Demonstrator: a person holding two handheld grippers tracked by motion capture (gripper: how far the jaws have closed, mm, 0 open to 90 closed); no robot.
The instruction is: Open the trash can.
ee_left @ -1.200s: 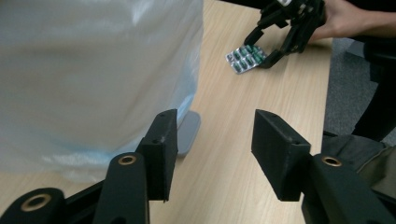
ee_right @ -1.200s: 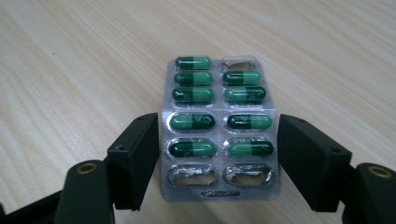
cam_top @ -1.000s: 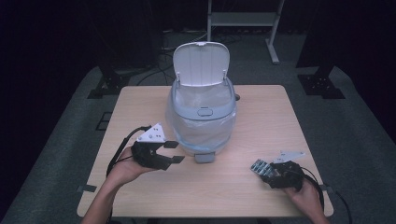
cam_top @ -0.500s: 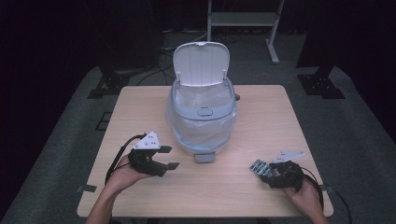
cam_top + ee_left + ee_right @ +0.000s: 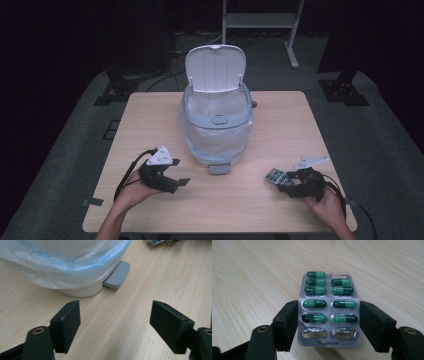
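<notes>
My right gripper (image 5: 286, 181) sits at about 4 o'clock on the tabletop (image 5: 280, 120), jaws wide yet pressed on both long edges of a blister pack (image 5: 328, 307) — green capsules, three pockets already burst. My left gripper (image 5: 115, 326), at 8 o'clock, has just been opening its jaws; nothing between them. Best approach, I judge: carry the pack level over the rim, release well inside. The pedal bin (image 5: 216, 131) stands at centre — lid (image 5: 216, 68) up, clear liner (image 5: 62, 270); contents I cannot make out.
</notes>
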